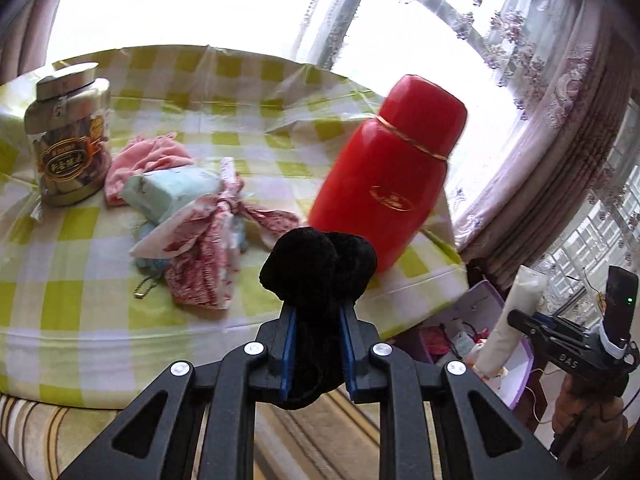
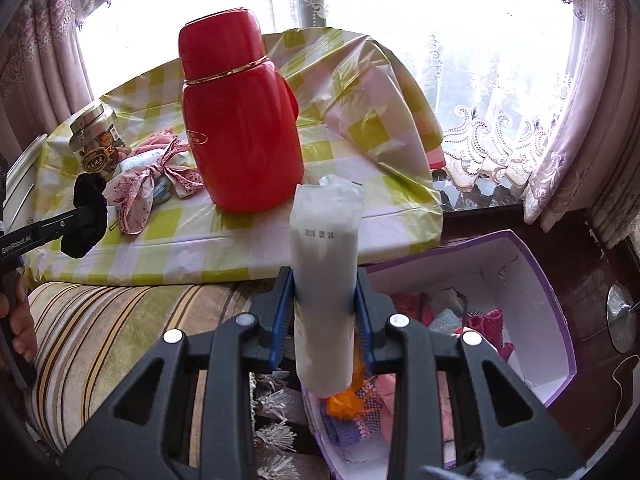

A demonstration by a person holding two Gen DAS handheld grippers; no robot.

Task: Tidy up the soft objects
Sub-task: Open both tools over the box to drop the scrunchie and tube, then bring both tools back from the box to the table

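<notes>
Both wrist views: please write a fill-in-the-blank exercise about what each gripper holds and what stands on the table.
1. The left gripper holds a fluffy ____ item.
2. The right gripper holds a ____ packet.
3. The flask on the table is ____.
4. The open box has ____ edges.

Missing words: black; white; red; purple

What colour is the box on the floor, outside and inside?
The box is purple outside and white inside; the right wrist view shows it best.

black fuzzy fabric [image 1: 316, 264]: held upright, off table | white soft pack [image 2: 325, 264]: upright above purple box [image 2: 532, 264]
</notes>
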